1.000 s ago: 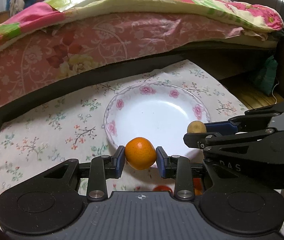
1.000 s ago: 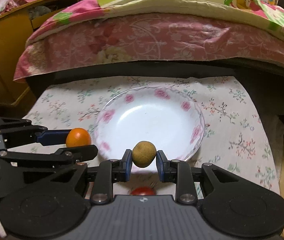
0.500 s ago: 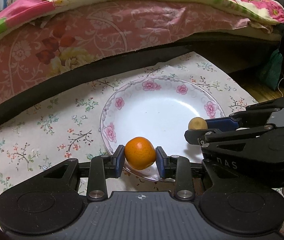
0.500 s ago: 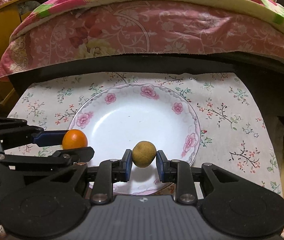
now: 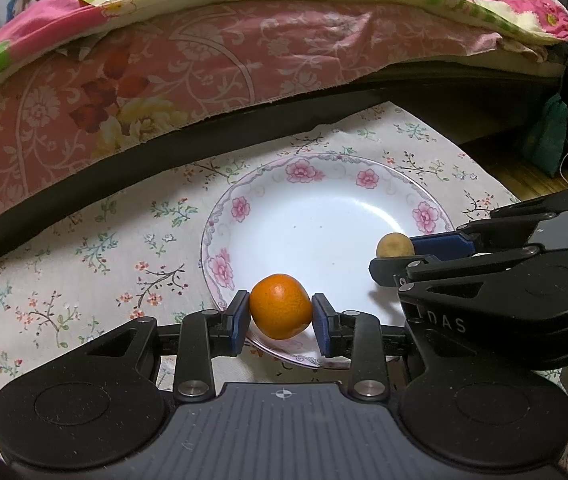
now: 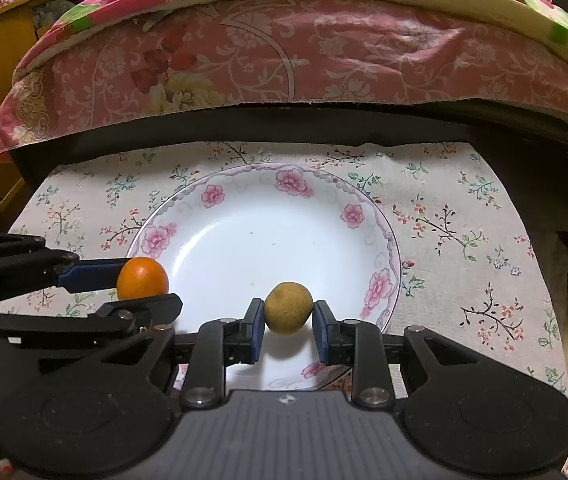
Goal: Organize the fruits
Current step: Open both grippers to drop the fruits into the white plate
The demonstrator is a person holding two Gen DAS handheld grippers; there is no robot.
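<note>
The left gripper [image 5: 280, 317] is clamped on an orange fruit [image 5: 281, 306], with both blue pads pressed to the fruit's sides; the log-independent reading from the frame is contact, though the jaws are easing apart at this instant with the fruit between them. The orange fruit sits directly between the fingertips, above the near left rim of a white floral plate [image 5: 326, 184] that lies ahead of and below the gripper. The right gripper [image 6: 287, 326] is clamped on a smaller yellow-brown fruit [image 6: 288, 308], held between its pads over the near part of the same plate. Seen from the left wrist view, the right gripper enters from the right side, its held fruit just ahead and to the right of the orange fruit, the two apart. The plate rests on a floral cloth [image 6: 464, 220] spread ahead of both grippers; beyond it hangs a pink patterned bedspread [image 5: 204, 64]. The near rim of the plate is hidden behind both gripper bodies. Whether either fruit touches the plate's surface cannot be told. The underside of each fruit is out of sight. The person's hands are not visible.
</note>
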